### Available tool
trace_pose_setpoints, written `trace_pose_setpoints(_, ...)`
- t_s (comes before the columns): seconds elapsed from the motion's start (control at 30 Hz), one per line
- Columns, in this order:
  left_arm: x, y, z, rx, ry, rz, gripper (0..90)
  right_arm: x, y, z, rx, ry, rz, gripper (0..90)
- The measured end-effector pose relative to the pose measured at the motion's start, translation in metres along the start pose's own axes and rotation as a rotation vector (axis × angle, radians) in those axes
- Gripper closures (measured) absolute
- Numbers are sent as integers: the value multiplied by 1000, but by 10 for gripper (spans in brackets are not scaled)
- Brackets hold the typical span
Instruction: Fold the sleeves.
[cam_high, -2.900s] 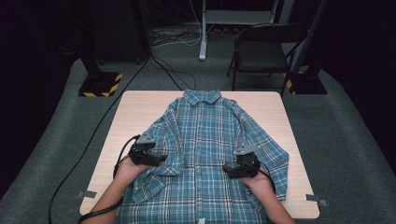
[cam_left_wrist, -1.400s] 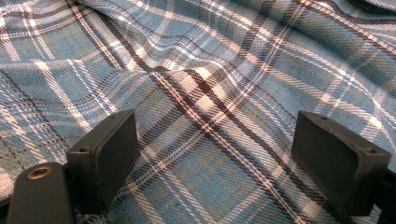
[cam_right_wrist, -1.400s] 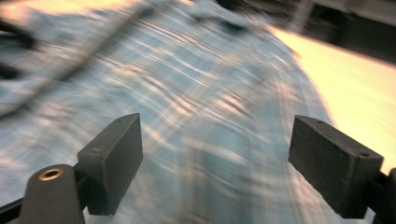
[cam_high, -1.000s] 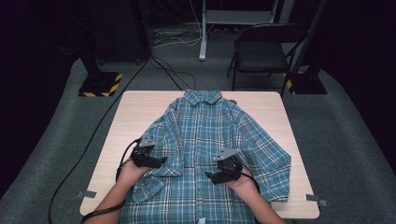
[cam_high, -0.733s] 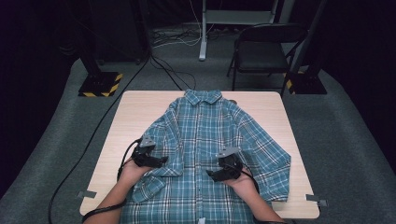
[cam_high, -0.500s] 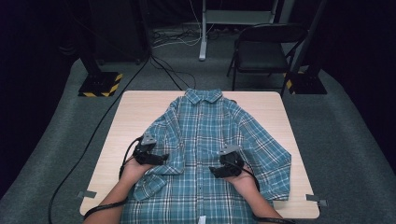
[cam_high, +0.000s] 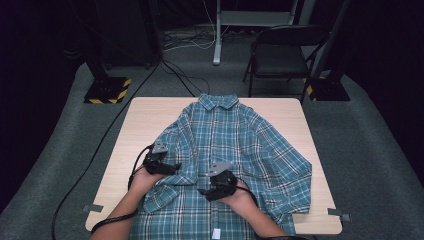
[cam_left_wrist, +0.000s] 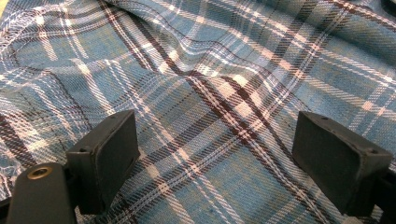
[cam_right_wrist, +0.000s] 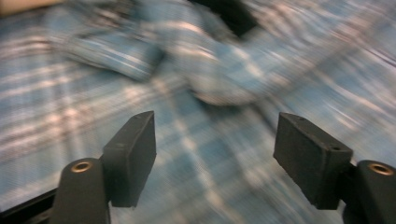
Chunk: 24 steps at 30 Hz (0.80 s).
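A blue plaid shirt (cam_high: 235, 145) lies spread on the wooden table (cam_high: 145, 120), collar at the far side. My left gripper (cam_high: 175, 166) rests over the shirt's left sleeve, pointing inward. In the left gripper view it (cam_left_wrist: 215, 158) stands open above rumpled plaid cloth (cam_left_wrist: 210, 70), with nothing pinched. My right gripper (cam_high: 204, 191) hovers over the shirt's lower middle, pointing left. In the blurred right gripper view it (cam_right_wrist: 215, 158) is open; its jaws have just been closing, and only the cloth (cam_right_wrist: 187, 70) lies beyond them.
A black folding chair (cam_high: 280, 55) stands behind the table on the grey floor. A stand base with yellow-black stripes (cam_high: 107, 90) sits at the far left, and a cable (cam_high: 100, 145) runs past the table's left edge. Tape marks (cam_high: 340, 215) flag the near corners.
My right gripper has slid left across the shirt, from near the right sleeve toward the middle. The left gripper has stayed where it was.
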<state>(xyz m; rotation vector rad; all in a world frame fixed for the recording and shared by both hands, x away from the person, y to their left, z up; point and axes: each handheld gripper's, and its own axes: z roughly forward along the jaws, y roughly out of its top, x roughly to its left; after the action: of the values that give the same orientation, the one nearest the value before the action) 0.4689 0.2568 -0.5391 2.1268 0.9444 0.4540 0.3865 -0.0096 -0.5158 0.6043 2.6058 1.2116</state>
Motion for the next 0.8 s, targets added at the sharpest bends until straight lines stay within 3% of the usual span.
trace_pose_setpoints(0.23, 0, 0, 0, 1, -1, 1, 131, 35, 16, 27, 3, 125, -122, 375)
trace_pose_setpoints(0.4, 0, 0, 0, 1, -1, 2, 131, 50, 27, 38, -5, 143, -210, 382)
trace_pose_setpoints(0.53, 0, 0, 0, 1, -1, 2, 131, 58, 37, 61, 70, 139, -295, 396)
trace_pose_setpoints(0.6, 0, 0, 0, 2, -1, 2, 131, 58, 38, 67, 103, 124, -313, 451)
trace_pose_setpoints(0.73, 0, 0, 0, 0, -3, 0, 131, 50, 39, 67, 86, 133, -270, 668)
trace_pose_setpoints(0.8, 1, 0, 0, -1, -5, -3, 133, 46, 40, 65, 88, 147, -265, 735)
